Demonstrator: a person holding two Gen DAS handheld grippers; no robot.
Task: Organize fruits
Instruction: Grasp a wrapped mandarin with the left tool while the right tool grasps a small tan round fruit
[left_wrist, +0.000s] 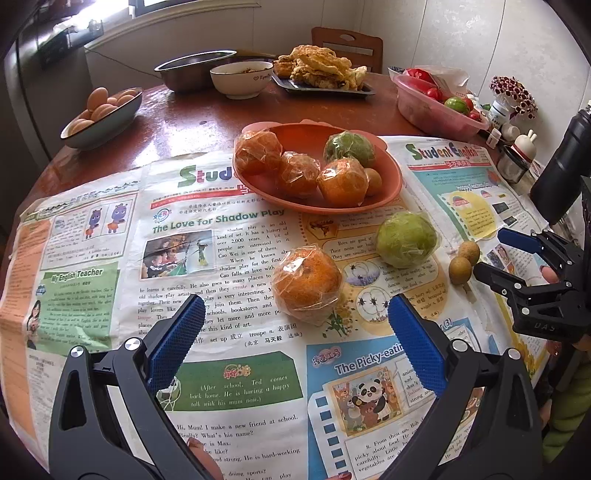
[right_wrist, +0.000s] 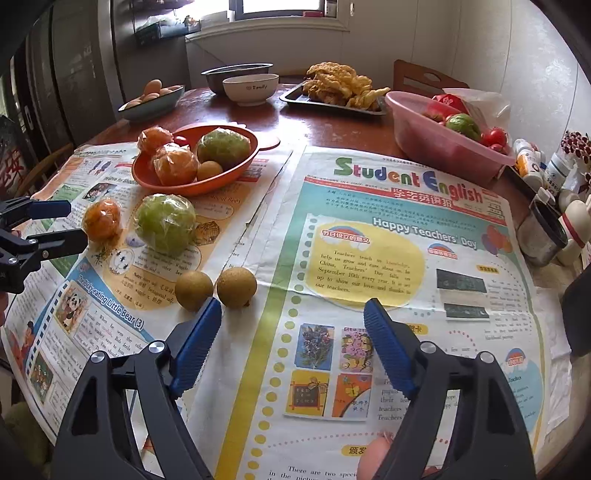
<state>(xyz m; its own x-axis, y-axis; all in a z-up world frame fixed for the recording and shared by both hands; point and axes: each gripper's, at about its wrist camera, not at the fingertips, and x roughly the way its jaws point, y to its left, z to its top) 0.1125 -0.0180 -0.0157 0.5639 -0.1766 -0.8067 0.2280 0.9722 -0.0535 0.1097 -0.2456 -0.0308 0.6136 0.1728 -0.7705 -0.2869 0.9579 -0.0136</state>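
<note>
orange plate (left_wrist: 258, 184) holds five fruits; four lie loose; both tongs (left_wrist: 295, 328) (right_wrist: 291, 332) gape empty.

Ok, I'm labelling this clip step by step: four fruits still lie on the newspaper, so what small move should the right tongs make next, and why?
Probably shift the right tongs slightly left, toward the nearer longan. They stand open and empty, and that longan sits just ahead, off-centre near the left pad. The plate already holds one.
</note>
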